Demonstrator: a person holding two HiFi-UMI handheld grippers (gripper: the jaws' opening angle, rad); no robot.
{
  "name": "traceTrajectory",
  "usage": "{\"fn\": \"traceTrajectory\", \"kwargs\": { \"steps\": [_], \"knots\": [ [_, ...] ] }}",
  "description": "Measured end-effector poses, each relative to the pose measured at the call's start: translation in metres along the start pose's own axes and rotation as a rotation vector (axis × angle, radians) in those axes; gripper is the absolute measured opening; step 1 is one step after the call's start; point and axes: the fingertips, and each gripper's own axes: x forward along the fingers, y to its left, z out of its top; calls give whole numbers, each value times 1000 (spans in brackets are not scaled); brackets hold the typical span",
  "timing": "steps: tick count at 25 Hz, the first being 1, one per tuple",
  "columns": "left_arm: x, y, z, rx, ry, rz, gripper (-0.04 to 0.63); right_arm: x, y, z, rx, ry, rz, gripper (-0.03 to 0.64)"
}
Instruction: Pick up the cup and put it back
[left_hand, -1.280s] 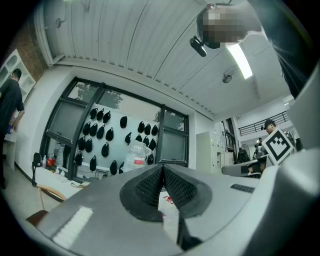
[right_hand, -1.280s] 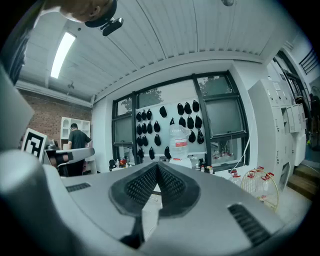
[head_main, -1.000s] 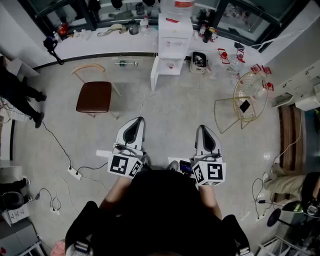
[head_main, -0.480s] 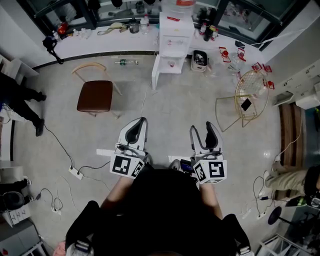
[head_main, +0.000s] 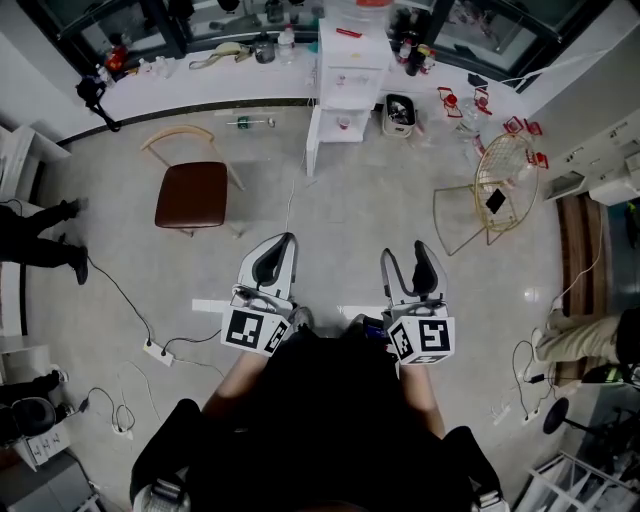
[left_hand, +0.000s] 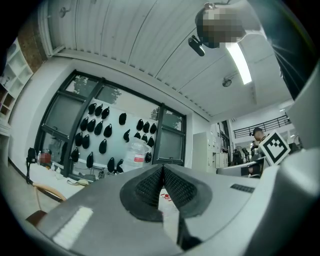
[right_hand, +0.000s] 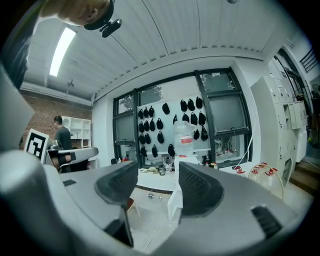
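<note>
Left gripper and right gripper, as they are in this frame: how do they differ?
The white, dark-padded left gripper has its jaws pressed together; the matching right gripper has its jaws apart and opening. From the head view, the left gripper ends in one closed tip, the right gripper in two separate prongs. Shared: nothing is between either pair of jaws, and both point toward the white drawer cabinet.

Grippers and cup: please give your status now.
Left gripper shut, empty. Right gripper opening, nothing between fingers. Cup not made out. Chair on floor ahead.
</note>
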Motion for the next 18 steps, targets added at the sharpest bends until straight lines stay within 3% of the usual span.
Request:
{"fn": "traceTrajectory", "kwargs": {
  "steps": [10, 18],
  "knots": [
    [26, 32, -17, -11, 21, -12, 6, 40, -3, -22, 4, 37, -23, 235],
    [127, 41, -41, -12, 40, 35, 6, 133, -73, -19, -17, 34, 57, 235]
  ]
}}
